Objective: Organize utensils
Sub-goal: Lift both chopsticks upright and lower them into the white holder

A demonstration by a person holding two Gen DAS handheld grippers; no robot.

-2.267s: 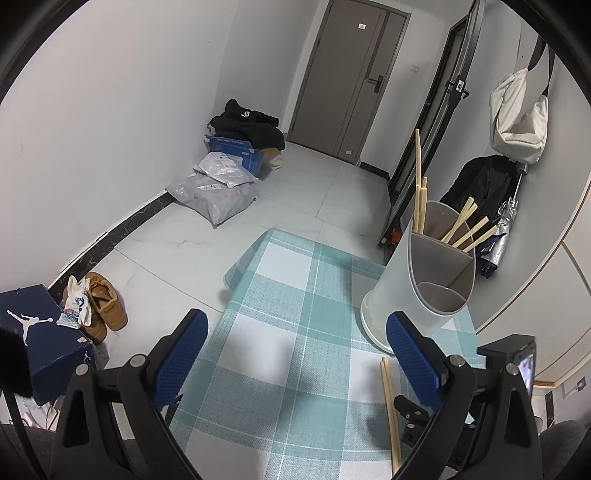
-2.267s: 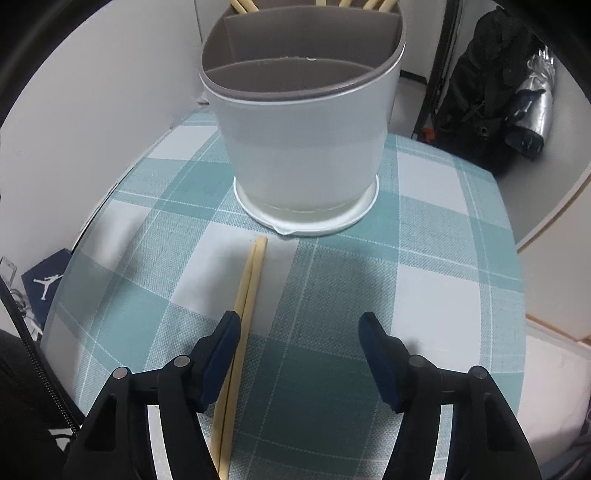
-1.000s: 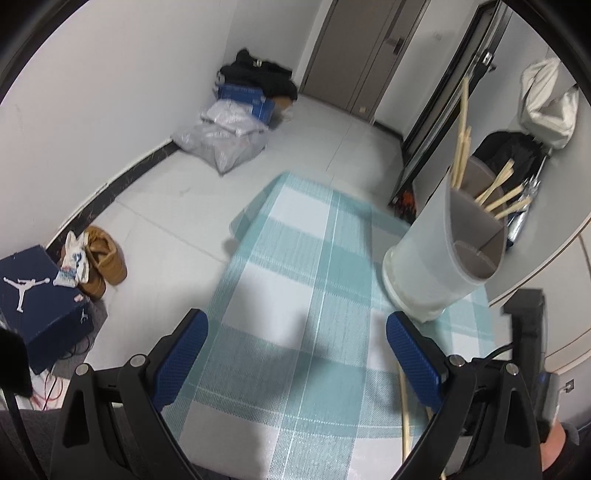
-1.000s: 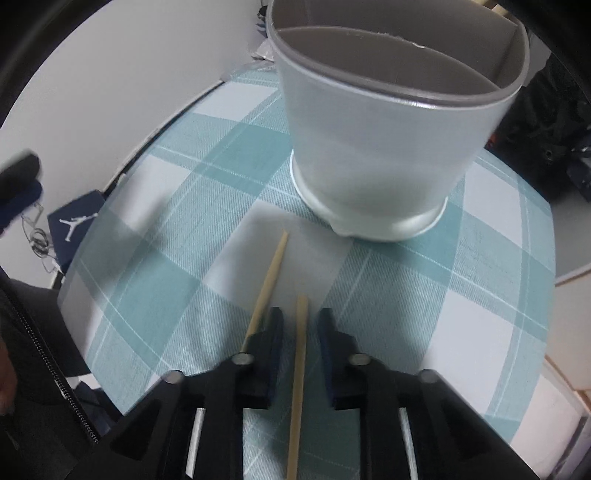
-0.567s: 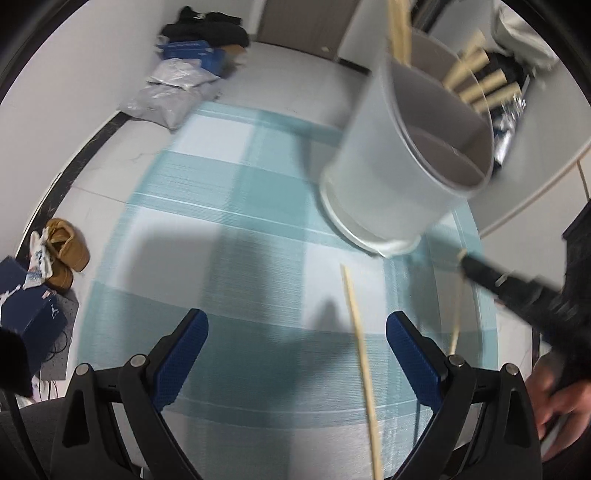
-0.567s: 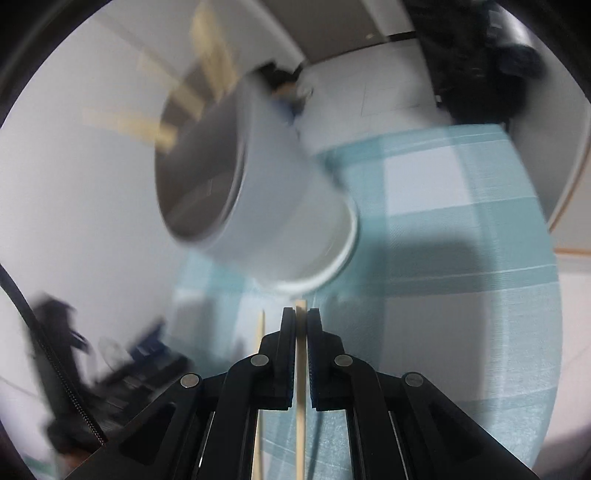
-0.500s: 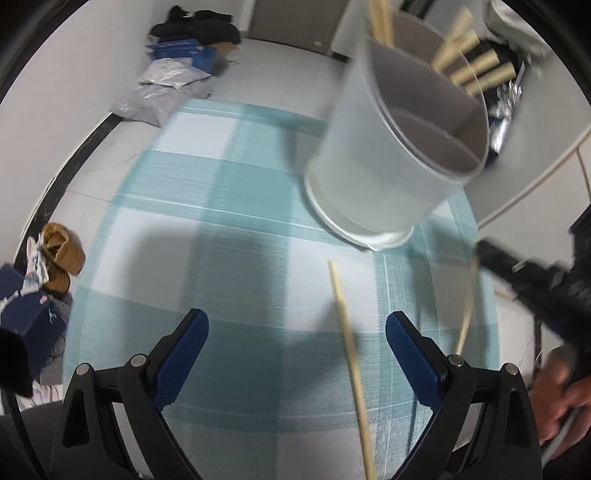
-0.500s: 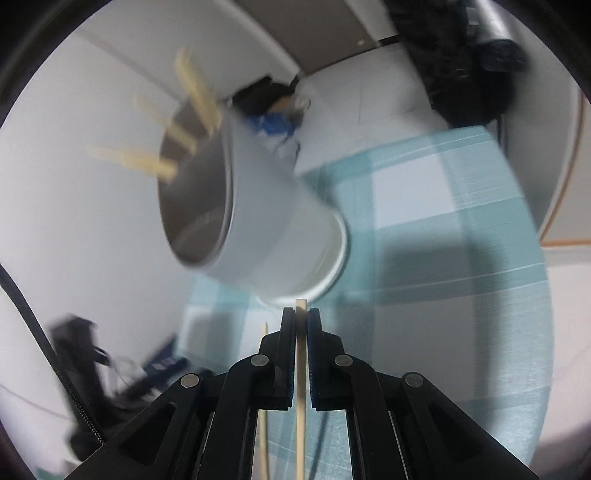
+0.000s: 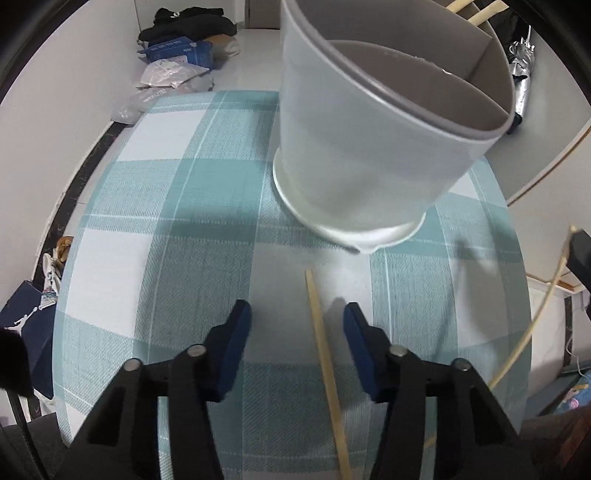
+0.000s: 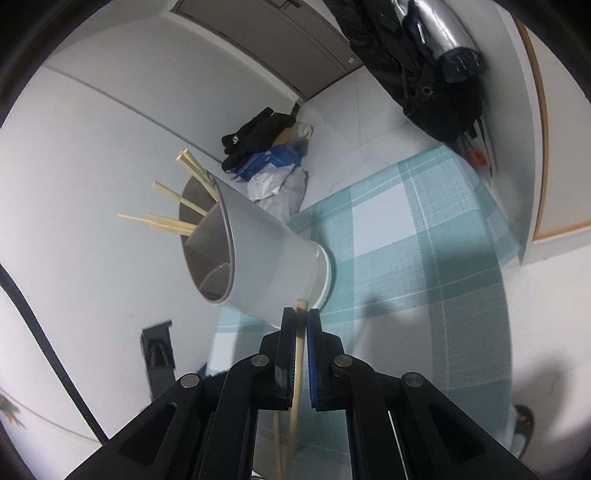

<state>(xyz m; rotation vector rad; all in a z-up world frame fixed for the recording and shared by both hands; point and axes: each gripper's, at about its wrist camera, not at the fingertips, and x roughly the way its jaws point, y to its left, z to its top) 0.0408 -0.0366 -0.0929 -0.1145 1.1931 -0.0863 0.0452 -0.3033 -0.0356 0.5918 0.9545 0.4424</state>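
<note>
Clamped on a single wooden chopstick (image 10: 300, 334), the right gripper (image 10: 301, 325) has its blue pads pressed against the stick's sides, with the stick's tip poking just past them; the left gripper (image 9: 297, 330) stands with its jaws wide, holding nothing, and straddles the upper end of a second chopstick (image 9: 325, 365) lying flat on the table.

That table wears a teal-and-white checked cloth (image 9: 184, 206). On it stands the grey utensil holder (image 9: 369, 147), upright, its inside split by partitions into compartments. The left wrist view looks down into the near compartment, which shows only bare grey wall; at the far rim it catches just the cut-off tips of a few chopsticks (image 9: 480, 14). The right wrist view, rolled sideways, shows what the other cannot: a whole bundle of chopsticks (image 10: 177, 206) fanning out of the far compartment, roughly half a dozen, though their lower ends are hidden inside. The near compartment's floor is hard to make out there.

At the left view's right edge, the held chopstick (image 9: 532, 328) appears as a curved pale line, its lower end cut off behind the gripper frame. The lying chopstick's lower end runs out of frame.
</note>
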